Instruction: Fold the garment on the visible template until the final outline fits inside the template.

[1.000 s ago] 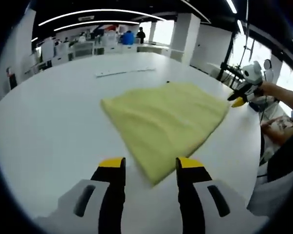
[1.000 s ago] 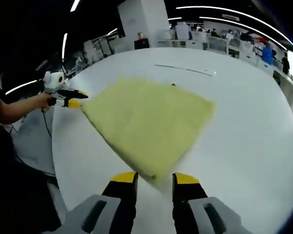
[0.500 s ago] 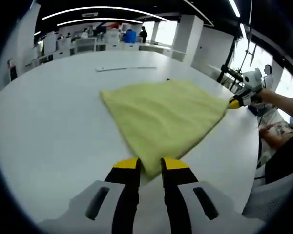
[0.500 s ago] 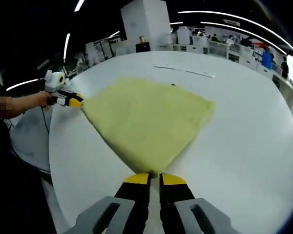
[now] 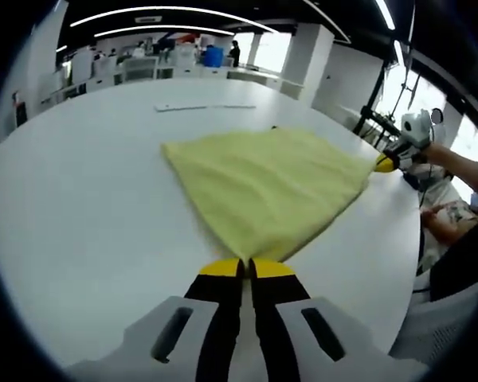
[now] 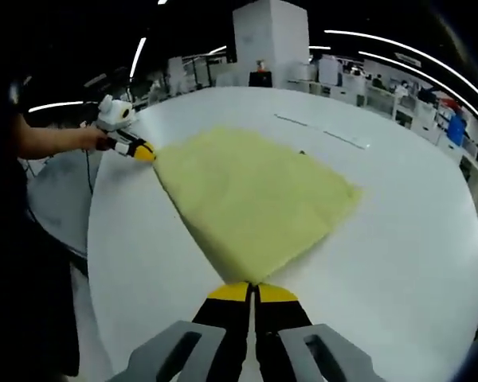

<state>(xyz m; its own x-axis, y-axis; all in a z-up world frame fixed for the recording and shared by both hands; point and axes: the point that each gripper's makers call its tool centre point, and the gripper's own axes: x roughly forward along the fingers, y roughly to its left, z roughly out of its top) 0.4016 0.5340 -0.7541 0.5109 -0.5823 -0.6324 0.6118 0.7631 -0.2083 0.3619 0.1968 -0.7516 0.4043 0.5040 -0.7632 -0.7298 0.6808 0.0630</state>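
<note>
White surface [image 5: 80, 207] carries the yellow garment [image 5: 263, 187] spread flat, with the left hand-held gripper [image 5: 246, 267] and right hand-held gripper [image 6: 252, 290] each clenched on a corner, apparently ready to fold.

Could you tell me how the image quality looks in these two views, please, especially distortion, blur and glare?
Left gripper view: fisheye bends the white table edge into a curve; bright windows wash out at upper right; the yellow garment is slightly soft. Right gripper view: the same curving, darker surroundings at left, ceiling light strips streak overhead; garment evenly lit, no hard shadows.
</note>
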